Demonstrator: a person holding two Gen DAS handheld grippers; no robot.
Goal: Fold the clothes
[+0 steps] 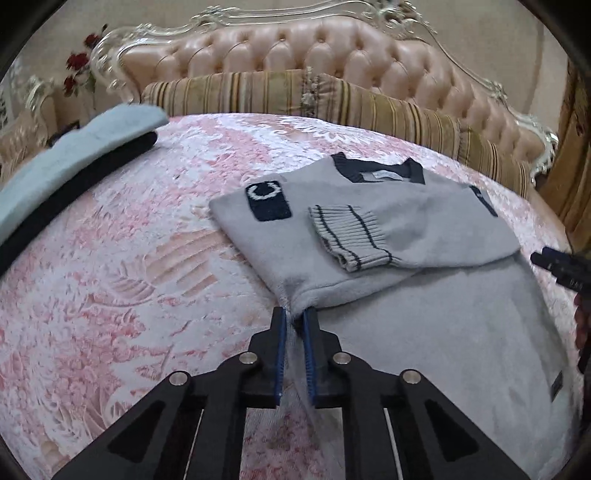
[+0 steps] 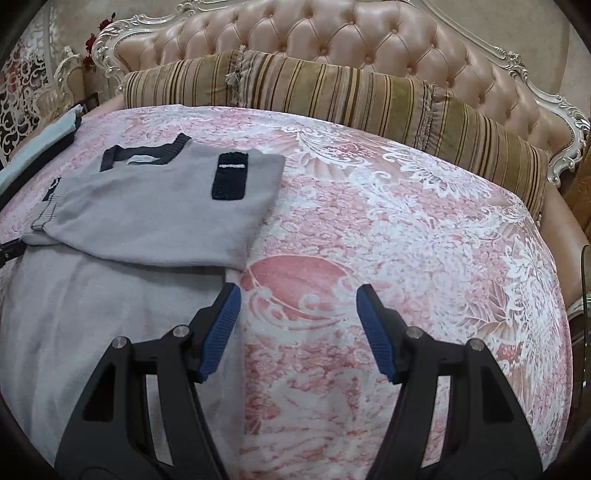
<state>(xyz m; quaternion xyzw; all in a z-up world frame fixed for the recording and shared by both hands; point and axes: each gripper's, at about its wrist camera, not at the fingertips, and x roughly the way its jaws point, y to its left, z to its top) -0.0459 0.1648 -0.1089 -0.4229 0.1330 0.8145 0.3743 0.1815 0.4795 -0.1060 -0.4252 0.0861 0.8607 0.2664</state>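
Observation:
A grey knit sweater (image 1: 424,236) with a dark collar and dark patches lies on the pink patterned bedspread (image 1: 129,258), its sleeves folded in over the body. A striped cuff (image 1: 351,236) rests on top. My left gripper (image 1: 294,314) is shut on the sweater's left fold edge. The sweater also shows in the right wrist view (image 2: 147,229). My right gripper (image 2: 298,295) is open and empty, over the bedspread (image 2: 369,240) just right of the sweater's right edge. Its tip shows at the right edge of the left wrist view (image 1: 554,264).
A stack of folded clothes, light blue over dark (image 1: 74,158), lies at the bed's far left. Striped bolster pillows (image 2: 332,92) line the tufted pink headboard (image 2: 332,33). A glass edge (image 2: 585,295) stands at the right of the bed.

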